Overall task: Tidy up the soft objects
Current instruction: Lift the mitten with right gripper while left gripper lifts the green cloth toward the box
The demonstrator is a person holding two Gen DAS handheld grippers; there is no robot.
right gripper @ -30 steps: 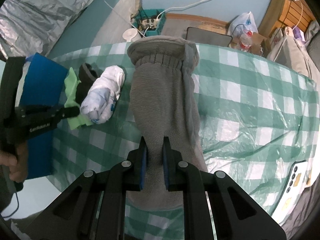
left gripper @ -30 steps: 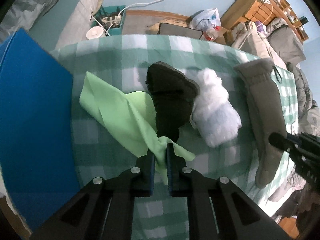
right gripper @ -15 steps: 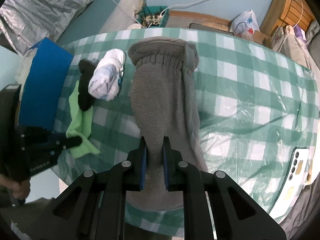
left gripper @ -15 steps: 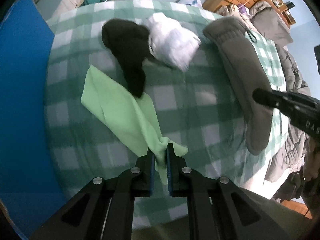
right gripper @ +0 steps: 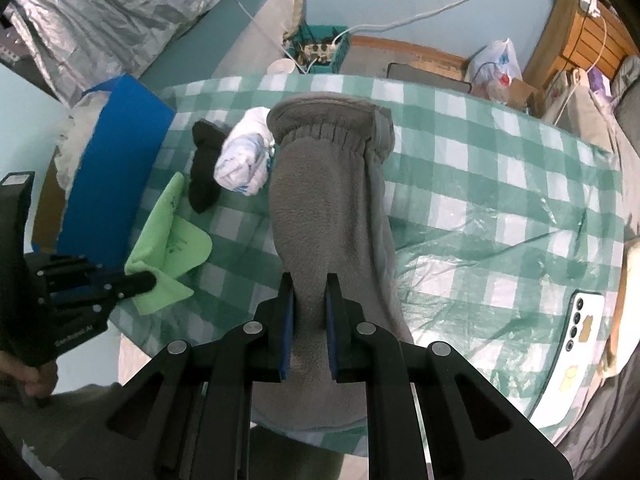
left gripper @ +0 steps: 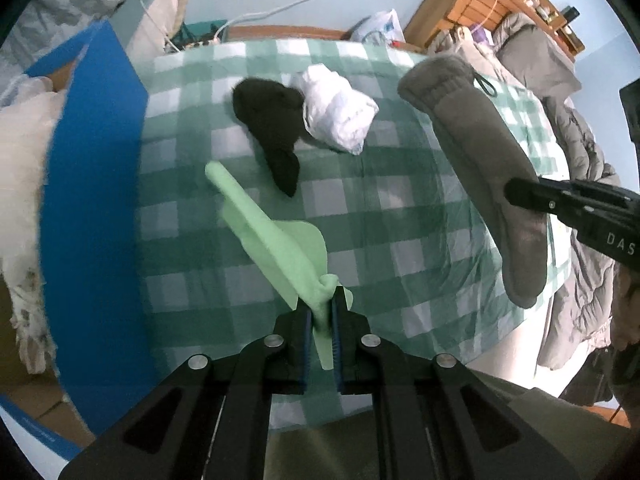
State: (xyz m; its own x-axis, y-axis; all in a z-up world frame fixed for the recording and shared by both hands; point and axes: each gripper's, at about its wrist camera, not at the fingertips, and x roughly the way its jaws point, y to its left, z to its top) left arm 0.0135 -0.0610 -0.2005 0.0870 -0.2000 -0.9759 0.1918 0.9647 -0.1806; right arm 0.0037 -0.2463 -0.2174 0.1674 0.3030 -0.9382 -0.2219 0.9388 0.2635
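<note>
Green cloth (left gripper: 280, 236) pinched at its near corner in the closed left tongs (left gripper: 321, 338), long axis trailing away toward the black sock (left gripper: 272, 128), blue bin (left gripper: 92, 200) just left of it and nearer this hand; right tongs (right gripper: 308, 320) clamp the grey mitten (right gripper: 328, 208), over the counter (right gripper: 500, 200).

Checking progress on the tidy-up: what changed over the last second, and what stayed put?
The left gripper pulled the green cloth out from under the black sock toward the table's near edge. The right gripper stays clamped on the grey mitten. Sock and white bundle unmoved.
</note>
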